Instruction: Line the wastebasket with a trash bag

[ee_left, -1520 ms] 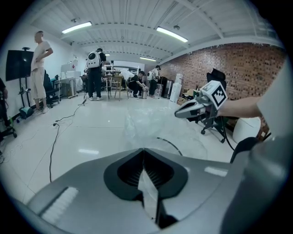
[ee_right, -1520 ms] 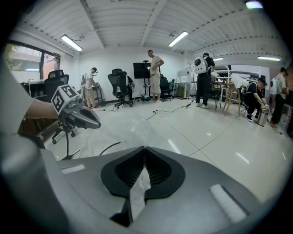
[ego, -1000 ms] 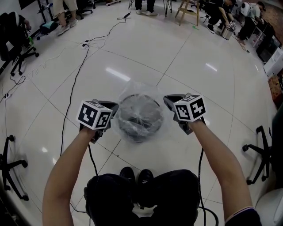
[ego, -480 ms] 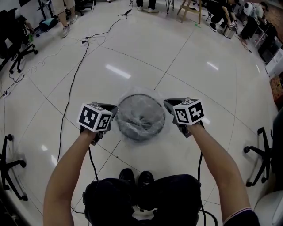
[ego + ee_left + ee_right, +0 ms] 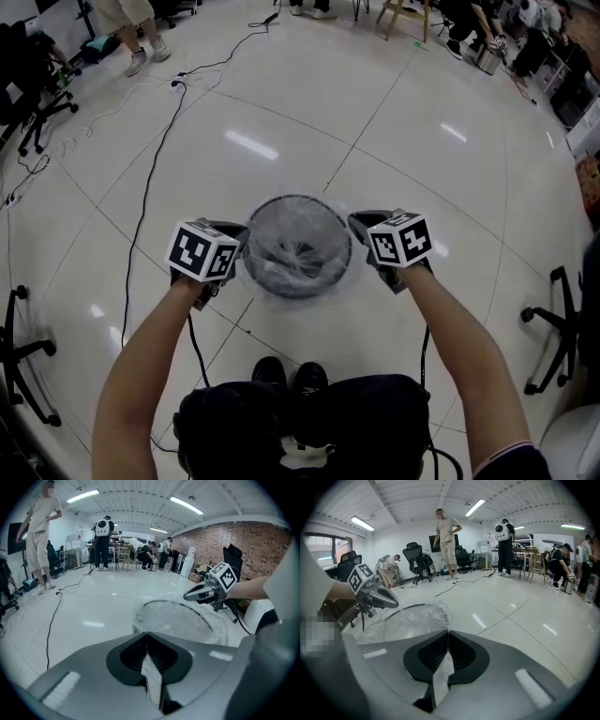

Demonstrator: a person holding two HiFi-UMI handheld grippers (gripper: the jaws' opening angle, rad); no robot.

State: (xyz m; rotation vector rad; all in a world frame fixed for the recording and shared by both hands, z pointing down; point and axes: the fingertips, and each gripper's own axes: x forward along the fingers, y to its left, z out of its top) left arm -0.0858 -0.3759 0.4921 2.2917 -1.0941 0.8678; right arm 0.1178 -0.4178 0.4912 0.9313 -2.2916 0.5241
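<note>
My left gripper [image 5: 240, 234] and right gripper [image 5: 356, 221] each pinch the bag [image 5: 298, 251] hem at opposite sides of the basket [image 5: 297, 198] on the floor — bag inside, mouth over the rim — leaving, I judge, a tug down and release.

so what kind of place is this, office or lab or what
Most likely a shared lab or workshop: a wide glossy tiled floor with a cable trailing across it, a rolling office chair, a bare brick wall, and people busy at the far end.
</note>
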